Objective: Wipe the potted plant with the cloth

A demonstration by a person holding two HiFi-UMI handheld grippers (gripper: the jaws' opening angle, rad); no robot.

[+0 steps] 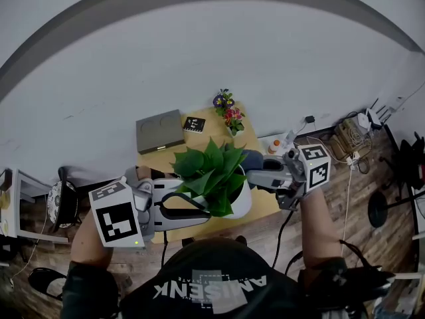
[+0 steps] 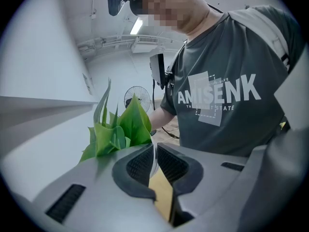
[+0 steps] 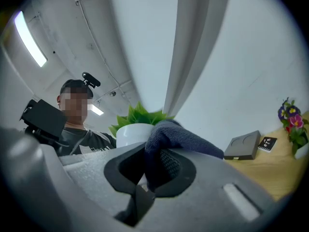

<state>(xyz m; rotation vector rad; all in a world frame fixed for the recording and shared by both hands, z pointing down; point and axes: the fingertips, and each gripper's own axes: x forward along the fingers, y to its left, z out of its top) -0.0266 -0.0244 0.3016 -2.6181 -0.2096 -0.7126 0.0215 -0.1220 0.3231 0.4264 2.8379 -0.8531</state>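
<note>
The potted plant (image 1: 211,171) is standing at the near edge of the wooden tabletop (image 1: 199,141), between the two grippers. The left gripper (image 2: 155,151) is reaching in from the left, its fingers pressing almost together on a thin white edge, seemingly the rim of the white pot (image 1: 240,201). The right gripper (image 3: 157,159) is pinching a dark blue cloth (image 3: 186,139), which is bunching over its fingers just right of the pot. The cloth looks soft and limp, so it is probably draping rather than pushing. The leaves (image 2: 120,129) look thin, bendy and easy to tear, calling for light strokes from stem to tip. The pot looks smooth and possibly slippery, so the rim seems the best hold.
</note>
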